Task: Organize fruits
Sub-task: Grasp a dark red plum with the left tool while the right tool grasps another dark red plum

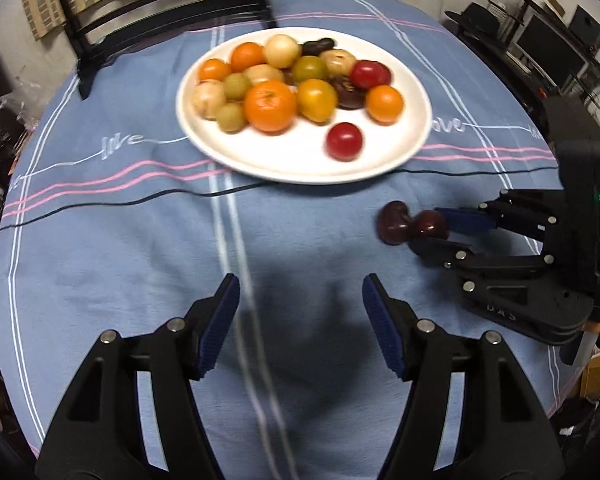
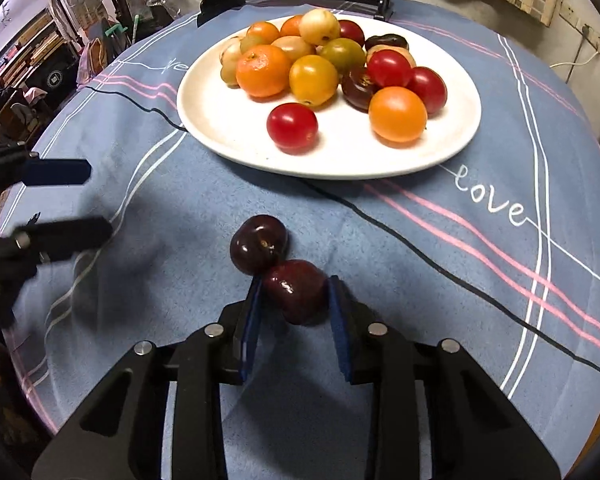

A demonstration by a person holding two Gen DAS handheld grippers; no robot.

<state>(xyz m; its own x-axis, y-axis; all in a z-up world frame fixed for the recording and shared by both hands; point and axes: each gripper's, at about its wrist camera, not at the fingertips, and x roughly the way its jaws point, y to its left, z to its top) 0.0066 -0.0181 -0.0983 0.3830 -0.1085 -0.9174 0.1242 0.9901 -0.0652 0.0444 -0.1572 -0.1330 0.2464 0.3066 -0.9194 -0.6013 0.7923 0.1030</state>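
Blue pads of the right gripper (image 2: 294, 296) are closed on a dark red cherry (image 2: 298, 292), one pad on each flank, so the fruit is clamped at the fingertips low over the blue tablecloth (image 2: 420, 280). A second dark cherry (image 2: 259, 244) sits just ahead and slightly left of the held one, touching it; whether a stem joins the two I cannot tell. The pair's long axis runs from the fingertips forward-left, roughly toward the white plate (image 2: 456, 148), which lies farther ahead with its heap of tomatoes and a mandarin (image 2: 263, 71). The left gripper (image 1: 300, 320) hangs about half open over bare cloth, holding nothing, off to the left of the cherries. My judgement: the right hand is the nearer one, and any release should keep the free cherry from rolling.
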